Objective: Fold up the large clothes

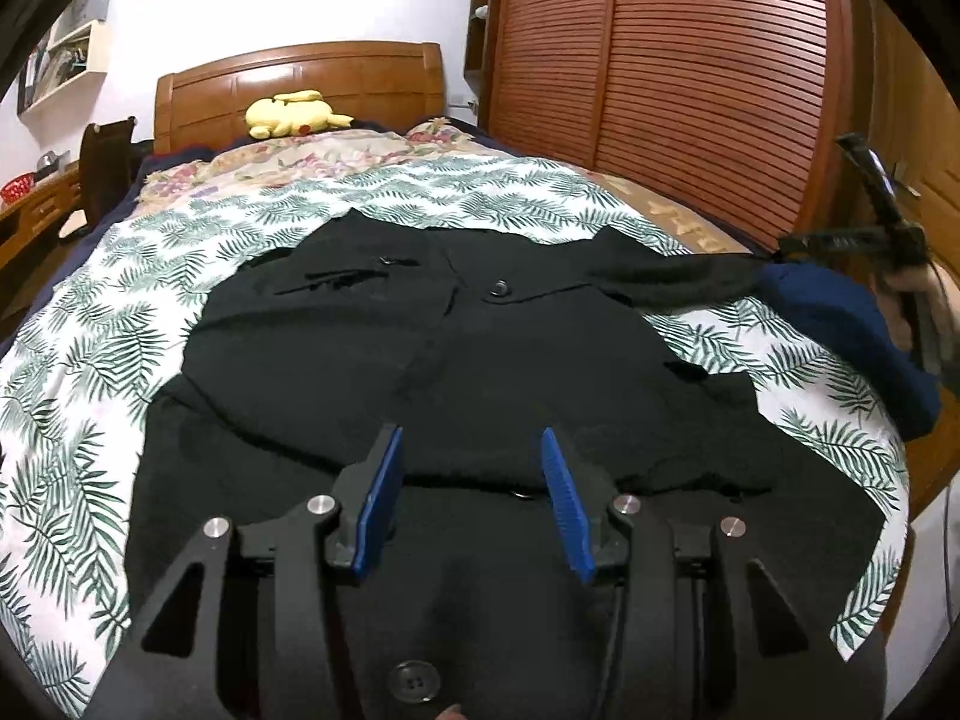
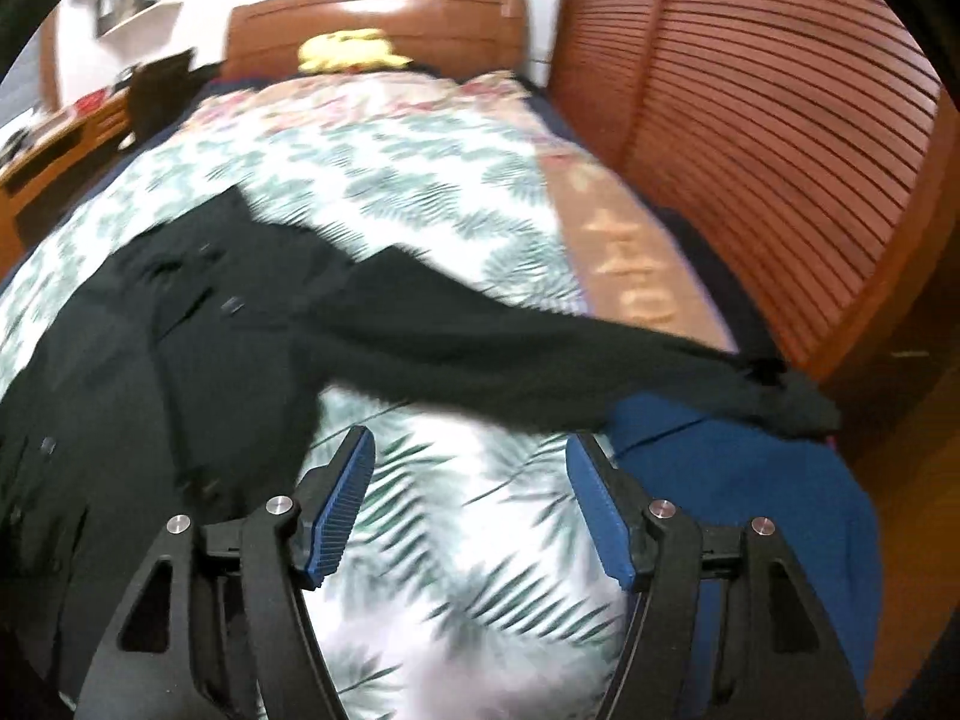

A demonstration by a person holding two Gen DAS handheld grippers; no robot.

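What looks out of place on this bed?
The black coat's right sleeve stretches sideways off the leaf-print sheet, its cuff draped over a blue garment at the bed's edge.

Matt black woolly coat [image 1: 456,360], glossy slatted wood wardrobe [image 1: 690,72]

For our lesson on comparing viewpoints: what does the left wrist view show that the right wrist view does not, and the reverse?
Only the left wrist view shows the left gripper open over the black coat, and a hand holding the right gripper.

Only the right wrist view shows the right gripper, jaws open with nothing between them.

Both show the coat, the leaf-print cover, the blue garment and the yellow plush toy.
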